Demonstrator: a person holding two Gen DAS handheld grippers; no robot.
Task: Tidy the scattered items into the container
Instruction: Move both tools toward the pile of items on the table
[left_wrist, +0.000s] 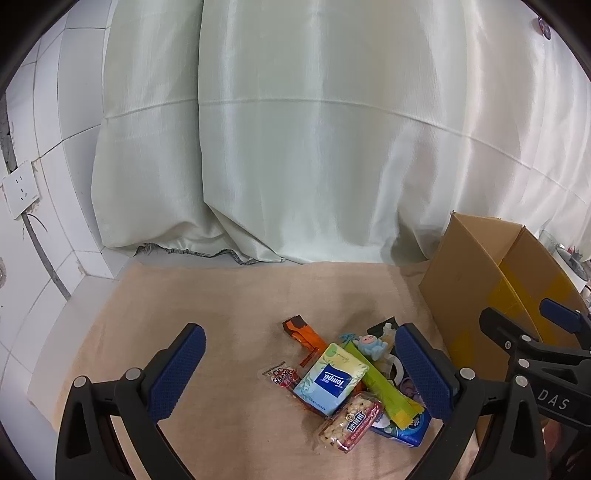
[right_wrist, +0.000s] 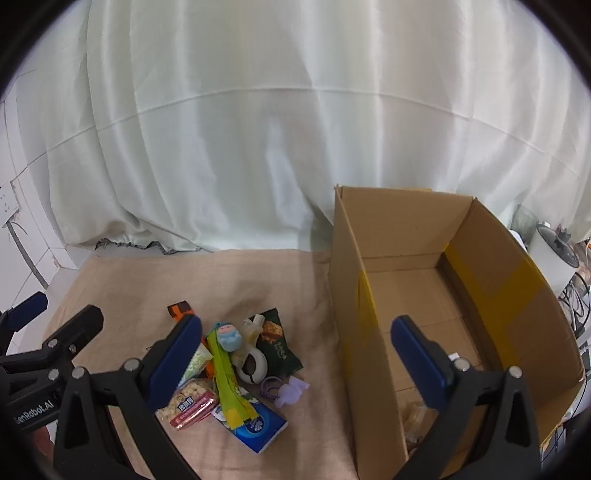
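A pile of small items lies on a tan cloth: a Tempo tissue pack (left_wrist: 328, 378), a pink snack bar (left_wrist: 351, 424) (right_wrist: 190, 404), a green stick pack (left_wrist: 384, 387) (right_wrist: 227, 376), an orange pack (left_wrist: 303, 334), a blue doll (right_wrist: 229, 338), a blue tissue pack (right_wrist: 255, 428), a dark green snack bag (right_wrist: 277, 343), a white tape roll (right_wrist: 255, 365) and a purple clip (right_wrist: 291, 391). The open cardboard box (right_wrist: 369, 229) (left_wrist: 465, 266) stands right of the pile. My left gripper (left_wrist: 299, 373) is open above the pile. My right gripper (right_wrist: 295, 363) is open, straddling the box's left wall.
A pale curtain (right_wrist: 277, 129) hangs behind the cloth. White tiled wall with a socket (left_wrist: 20, 194) is at left. A white appliance (right_wrist: 554, 254) and cables sit right of the box. A clear-wrapped item (right_wrist: 415, 419) lies inside the box near its front.
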